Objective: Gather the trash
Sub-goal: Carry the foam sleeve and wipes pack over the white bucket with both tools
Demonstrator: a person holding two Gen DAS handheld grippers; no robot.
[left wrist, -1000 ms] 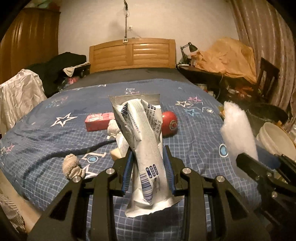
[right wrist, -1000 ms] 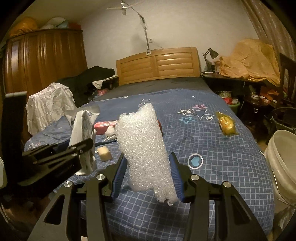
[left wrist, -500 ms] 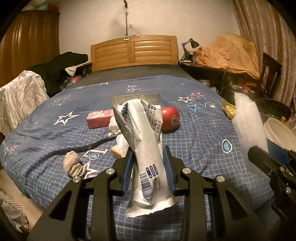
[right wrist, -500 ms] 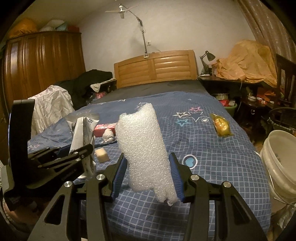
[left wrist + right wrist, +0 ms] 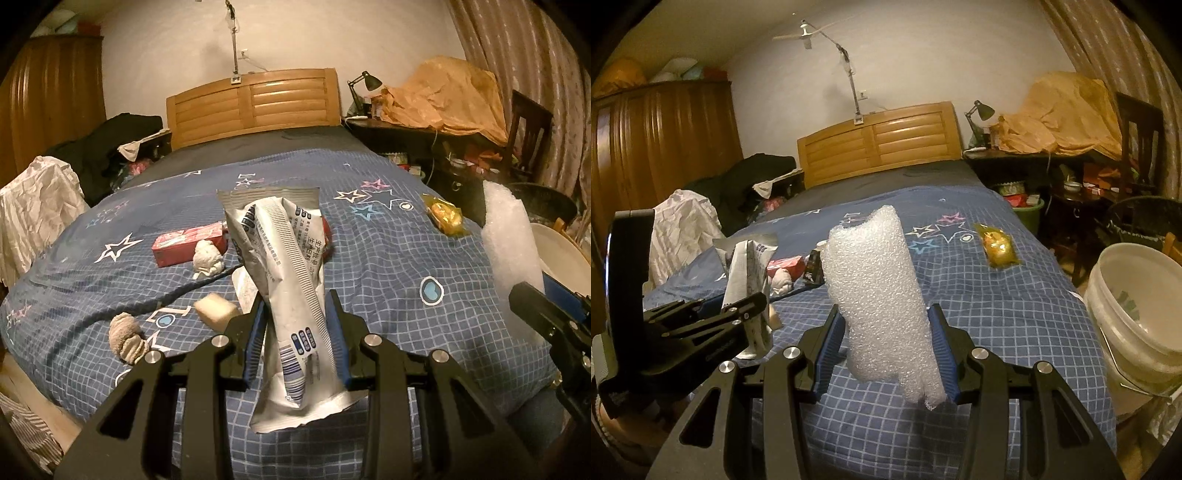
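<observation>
My left gripper (image 5: 297,328) is shut on a crumpled silver-white wrapper (image 5: 286,280) that stands upright between its blue pads, above the near part of the bed. My right gripper (image 5: 888,339) is shut on a roll of white bubble wrap (image 5: 882,291), also upright. In the right wrist view the left gripper (image 5: 738,314) with its wrapper (image 5: 746,269) shows at the left; in the left wrist view the bubble wrap (image 5: 511,240) shows at the right edge. More trash lies on the blue quilt: a red box (image 5: 184,242), a white tissue wad (image 5: 207,258), a beige sponge (image 5: 216,312), a grey rag (image 5: 127,338) and a yellow packet (image 5: 997,245).
A white bucket (image 5: 1137,306) stands on the floor right of the bed, a dark basket (image 5: 1141,221) behind it. A cluttered desk with a lamp (image 5: 980,110) and chair fills the right side. Clothes are piled left of the wooden headboard (image 5: 879,142); a wardrobe (image 5: 665,147) stands far left.
Both grippers have shifted sideways along the foot of the bed with their loads still gripped; the bed items have slid left in both views and the white bucket has come further into the right wrist view.
</observation>
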